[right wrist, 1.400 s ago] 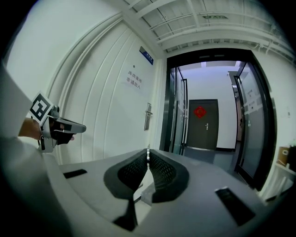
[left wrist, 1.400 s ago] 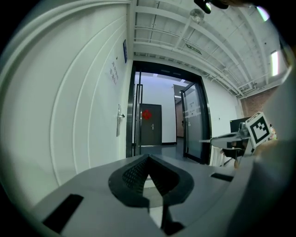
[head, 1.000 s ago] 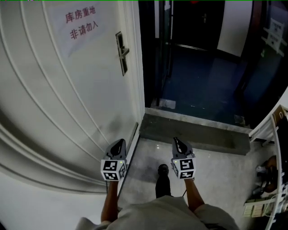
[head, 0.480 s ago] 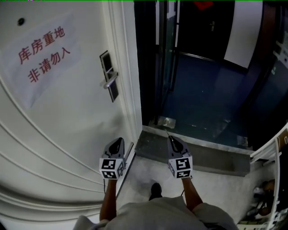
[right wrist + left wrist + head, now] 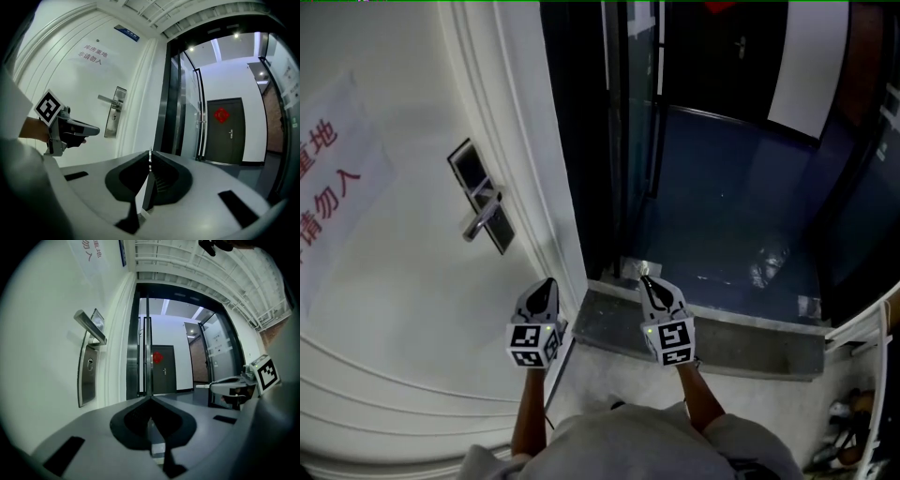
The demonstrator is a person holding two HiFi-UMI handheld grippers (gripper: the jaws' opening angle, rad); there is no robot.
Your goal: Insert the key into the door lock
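Observation:
The white door (image 5: 403,281) fills the left side, with a dark lock plate (image 5: 478,208) and a silver lever handle (image 5: 484,217). In the left gripper view the keyhole (image 5: 89,363) sits in the steel plate below the handle (image 5: 90,326). My right gripper (image 5: 648,281) is shut on a thin silver key (image 5: 202,386) that sticks out past its tips. It points level at the open doorway, to the right of the lock and clearly apart from it. My left gripper (image 5: 547,283) is shut and empty, close to the door's edge and below the handle.
A paper sign with red characters (image 5: 323,187) hangs on the door. Beyond a grey threshold step (image 5: 703,328) lies a dark corridor with glass doors (image 5: 637,112) and a far door bearing a red ornament (image 5: 221,114). White shelving (image 5: 872,375) stands at the right.
Both grippers have moved forward together to the threshold and risen slightly. The lock plate and handle have slid lower and to the left in the head view, nearer the left gripper.

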